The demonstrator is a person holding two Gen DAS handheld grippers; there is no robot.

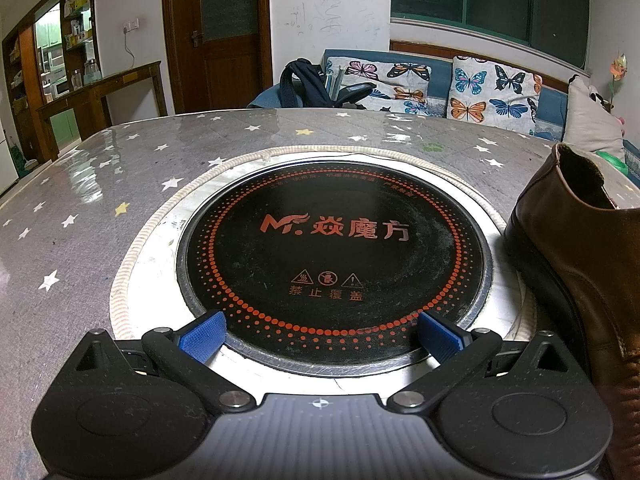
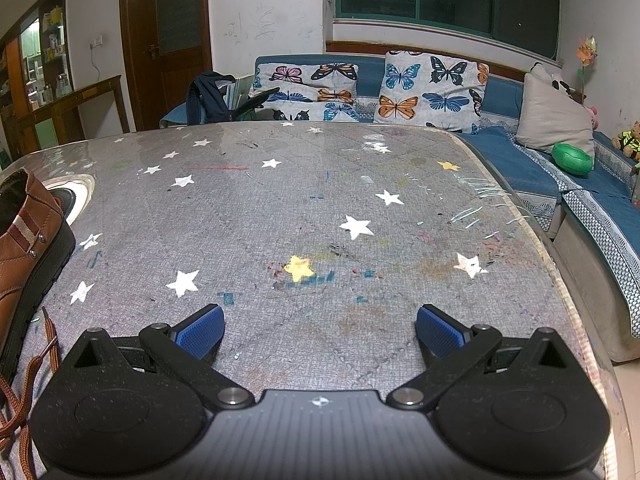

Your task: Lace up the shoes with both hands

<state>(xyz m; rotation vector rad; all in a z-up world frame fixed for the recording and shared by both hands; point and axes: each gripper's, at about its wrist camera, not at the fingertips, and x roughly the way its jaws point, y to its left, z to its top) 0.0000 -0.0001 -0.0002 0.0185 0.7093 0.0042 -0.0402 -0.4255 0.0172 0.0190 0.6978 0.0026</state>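
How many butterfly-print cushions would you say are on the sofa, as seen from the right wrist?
2: one butterfly cushion left, another butterfly cushion to its right.

- We saw the left gripper [image 1: 322, 334] spread wide and empty above the near rim of a round black cooktop [image 1: 332, 264].
- The cooktop sat in a star-patterned table [image 1: 80, 208].
- A brown shoe [image 1: 580, 264] stood just right of it.

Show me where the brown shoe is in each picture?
Left wrist view: the brown shoe sits at the right edge, beside the round cooktop.
Right wrist view: the brown shoe sits at the left edge, laces trailing below.
Shared landmark: the butterfly cushions behind the table.
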